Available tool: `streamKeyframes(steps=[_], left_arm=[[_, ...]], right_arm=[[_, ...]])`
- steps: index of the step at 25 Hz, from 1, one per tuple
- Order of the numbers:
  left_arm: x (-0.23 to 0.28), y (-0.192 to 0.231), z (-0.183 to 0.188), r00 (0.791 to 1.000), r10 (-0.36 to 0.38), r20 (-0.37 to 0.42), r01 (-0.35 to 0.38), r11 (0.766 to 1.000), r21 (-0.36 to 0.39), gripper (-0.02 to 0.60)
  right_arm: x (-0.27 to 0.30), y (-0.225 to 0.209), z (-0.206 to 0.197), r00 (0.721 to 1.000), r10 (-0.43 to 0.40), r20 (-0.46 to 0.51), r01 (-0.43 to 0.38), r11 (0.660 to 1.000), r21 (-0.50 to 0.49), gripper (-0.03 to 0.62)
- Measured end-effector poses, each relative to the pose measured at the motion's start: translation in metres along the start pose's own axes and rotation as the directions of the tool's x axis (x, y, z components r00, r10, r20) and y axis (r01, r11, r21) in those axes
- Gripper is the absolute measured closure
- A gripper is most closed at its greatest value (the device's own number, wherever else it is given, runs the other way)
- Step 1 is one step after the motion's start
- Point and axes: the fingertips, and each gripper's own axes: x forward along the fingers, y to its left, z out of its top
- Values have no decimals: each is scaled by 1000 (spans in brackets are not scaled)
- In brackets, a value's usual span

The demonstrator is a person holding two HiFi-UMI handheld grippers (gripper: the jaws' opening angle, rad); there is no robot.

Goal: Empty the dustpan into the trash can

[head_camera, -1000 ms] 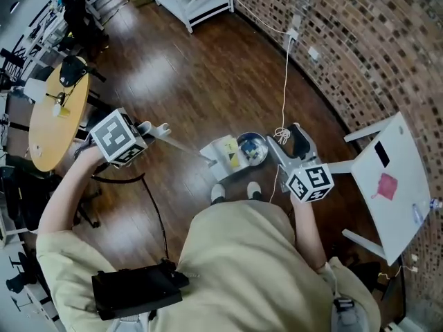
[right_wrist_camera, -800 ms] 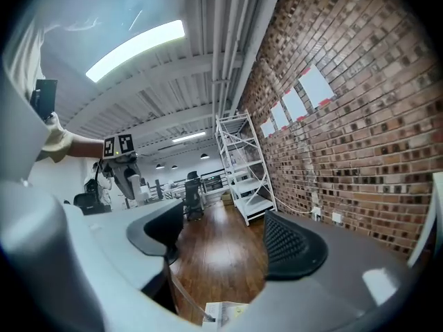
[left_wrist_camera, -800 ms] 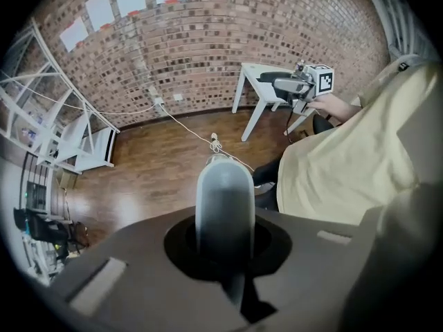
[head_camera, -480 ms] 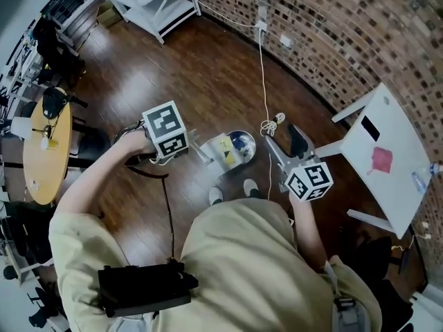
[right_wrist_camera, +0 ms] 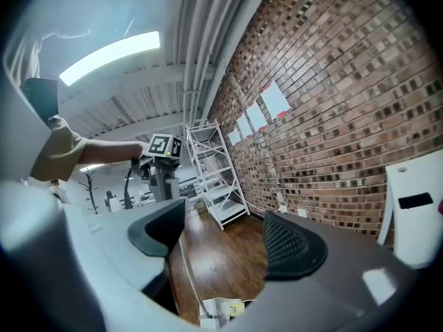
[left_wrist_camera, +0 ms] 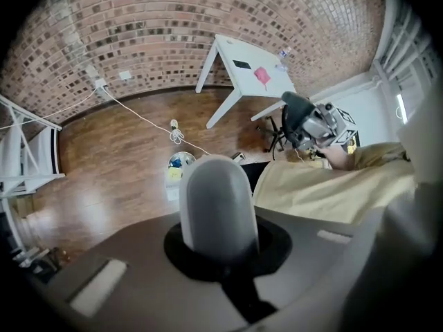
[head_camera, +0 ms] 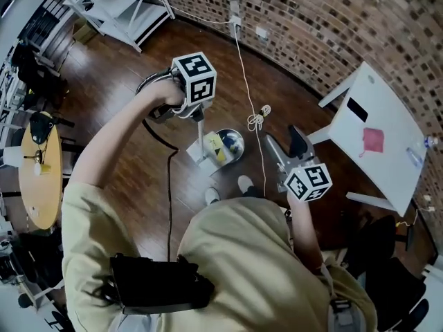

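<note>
Left hand-held gripper (head_camera: 196,111) shut, we are gripping the handle (left_wrist_camera: 218,199) by its top | handle is running steeply down to the dustpan (head_camera: 206,151) | trash can (head_camera: 233,144) is sitting just beside it, on its right.

a: where's the head view?
b: high over the small round silver trash can (head_camera: 234,146), facing steeply down.
a: and the gripper views?
b: left looks down on that can from well above; right faces level beyond it, along the red brick wall (right_wrist_camera: 332,102) all three share.

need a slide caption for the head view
Left gripper grips the white long-handled dustpan next to the small round trash can; right gripper's empty jaws have just been closing partway.
</note>
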Motion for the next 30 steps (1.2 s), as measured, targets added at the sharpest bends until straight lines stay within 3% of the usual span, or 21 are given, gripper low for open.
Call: streamKeyframes(steps=[9, 14, 16, 21, 30], left_arm=[[-5, 48, 152, 985, -47, -165, 32, 995, -95, 581], [6, 35, 217, 971, -32, -236, 8, 995, -99, 581], [10, 16, 223, 964, -22, -266, 7, 998, -57, 574], [11, -26, 203, 936, 12, -352, 36, 991, 131, 577], [8, -18, 206, 957, -11, -291, 34, 997, 75, 580]], right_arm=[[-44, -44, 6, 985, -157, 68, 153, 986, 69, 255], [-72, -73, 1, 971, -232, 65, 224, 968, 114, 258], [-83, -85, -1, 965, -255, 66, 246, 962, 118, 258], [-100, -107, -6, 954, -292, 64, 282, 950, 135, 258], [-87, -106, -2, 961, -267, 75, 255, 956, 142, 260]])
